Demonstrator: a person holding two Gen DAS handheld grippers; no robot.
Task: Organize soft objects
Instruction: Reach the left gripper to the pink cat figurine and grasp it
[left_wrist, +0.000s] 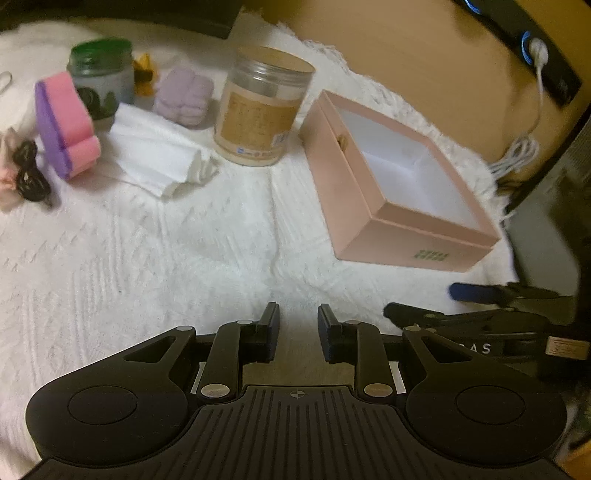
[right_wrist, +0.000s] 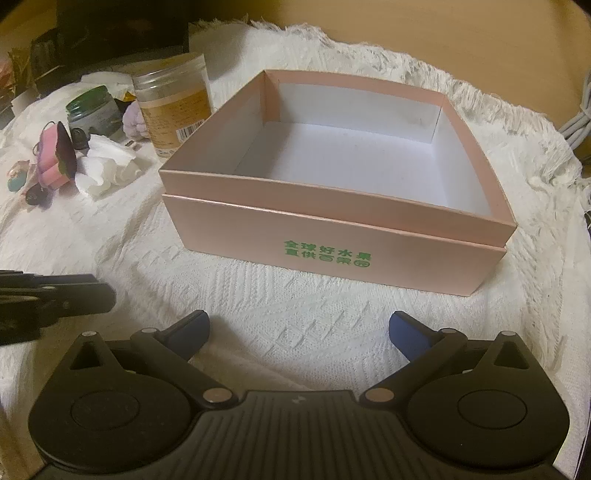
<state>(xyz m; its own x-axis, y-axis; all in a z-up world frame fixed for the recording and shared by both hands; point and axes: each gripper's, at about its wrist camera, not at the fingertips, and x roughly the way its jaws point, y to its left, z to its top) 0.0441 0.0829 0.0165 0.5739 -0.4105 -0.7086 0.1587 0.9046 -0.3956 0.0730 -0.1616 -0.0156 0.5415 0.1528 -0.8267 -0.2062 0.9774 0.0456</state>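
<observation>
- A square pink cardboard box (right_wrist: 332, 229), lidless, sits on a white knitted blanket (right_wrist: 258, 317); its smooth white interior holds nothing, and green characters mark the front wall.
- Left of the box, a clear plastic jar (left_wrist: 260, 107) with a tan label and a green-lidded jar (left_wrist: 101, 74) stand upright.
- Soft items cluster near the jars: a pink-and-purple sponge (left_wrist: 66, 125), folded white cloth (left_wrist: 155, 155), a lilac plush bundle (left_wrist: 183, 96).
- The left gripper (left_wrist: 298, 328) hovers narrowly parted, holding nothing; the right gripper (right_wrist: 298, 332) gapes wide before the box.

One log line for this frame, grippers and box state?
left gripper open, empty | right gripper open, empty | pink box empty | soft items unsorted beside jars
</observation>
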